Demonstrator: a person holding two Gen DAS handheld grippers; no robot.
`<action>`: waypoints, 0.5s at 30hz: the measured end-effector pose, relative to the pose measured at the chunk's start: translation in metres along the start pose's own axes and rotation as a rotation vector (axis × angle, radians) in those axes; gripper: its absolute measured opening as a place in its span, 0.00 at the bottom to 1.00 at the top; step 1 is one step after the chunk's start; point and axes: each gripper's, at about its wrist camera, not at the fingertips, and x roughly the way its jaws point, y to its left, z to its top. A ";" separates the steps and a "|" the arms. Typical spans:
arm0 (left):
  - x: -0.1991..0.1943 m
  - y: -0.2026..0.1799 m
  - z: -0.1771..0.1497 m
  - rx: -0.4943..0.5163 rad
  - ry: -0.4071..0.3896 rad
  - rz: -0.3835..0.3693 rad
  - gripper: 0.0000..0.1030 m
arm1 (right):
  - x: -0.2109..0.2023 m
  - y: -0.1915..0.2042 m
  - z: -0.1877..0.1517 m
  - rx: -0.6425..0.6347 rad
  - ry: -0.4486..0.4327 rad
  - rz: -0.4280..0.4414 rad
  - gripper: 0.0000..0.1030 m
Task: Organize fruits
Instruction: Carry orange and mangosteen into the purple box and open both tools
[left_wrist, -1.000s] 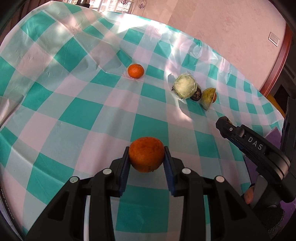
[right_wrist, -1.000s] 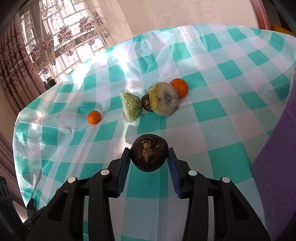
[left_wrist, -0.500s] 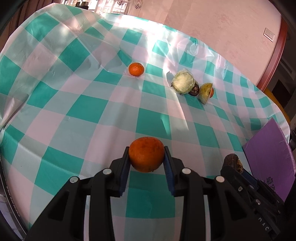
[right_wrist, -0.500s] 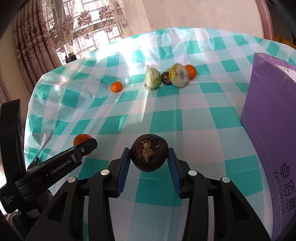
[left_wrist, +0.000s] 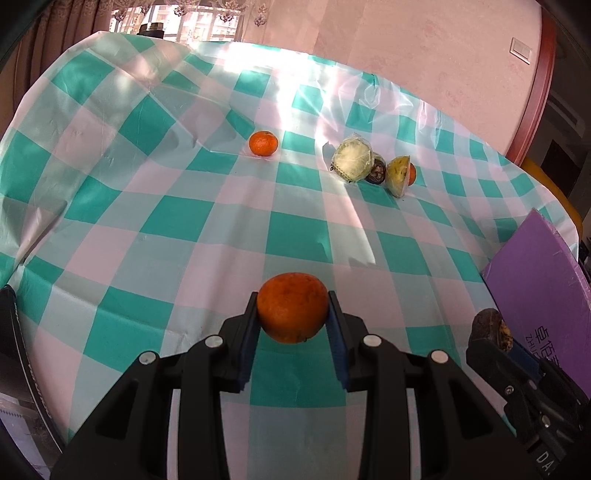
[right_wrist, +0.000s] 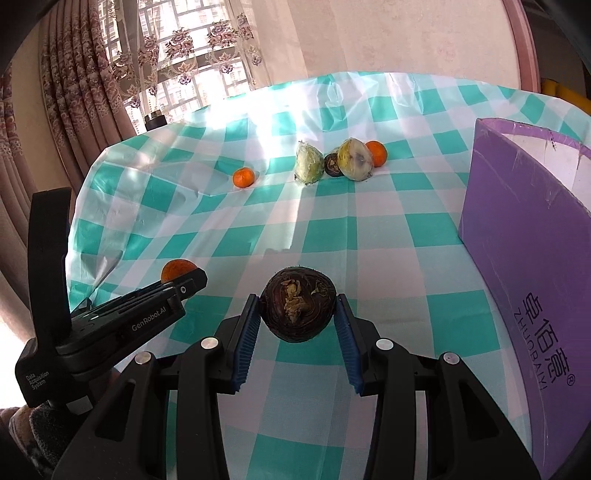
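left fingers (left_wrist: 291, 317): clamped on the orange (left_wrist: 292, 306), carried above the surface (left_wrist: 207, 236)
right fingers (right_wrist: 297, 319): squeezing a dark round fruit (right_wrist: 298, 305), maybe passionfruit
tip: lift both clear over the purple box (right_wrist: 524, 236) wall, then let go low inside

Bench (right_wrist: 373, 221) w/ teal-and-white check plastic cloth, creased, sun glare at far edge. Behind: barred window (right_wrist: 192, 48) w/ floral lace curtain (right_wrist: 92, 74). Pale pink wall (left_wrist: 424, 66), light switch (left_wrist: 521, 50), reddish wood door frame (left_wrist: 532, 99) at right.
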 end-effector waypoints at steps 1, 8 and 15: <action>-0.003 -0.005 -0.002 0.017 -0.001 -0.005 0.33 | -0.008 0.000 0.001 -0.007 -0.015 -0.001 0.40; -0.030 -0.042 -0.003 0.109 -0.047 -0.056 0.33 | -0.070 -0.015 0.011 -0.006 -0.146 -0.025 0.40; -0.071 -0.095 -0.002 0.242 -0.146 -0.121 0.33 | -0.132 -0.048 0.017 0.037 -0.275 -0.064 0.40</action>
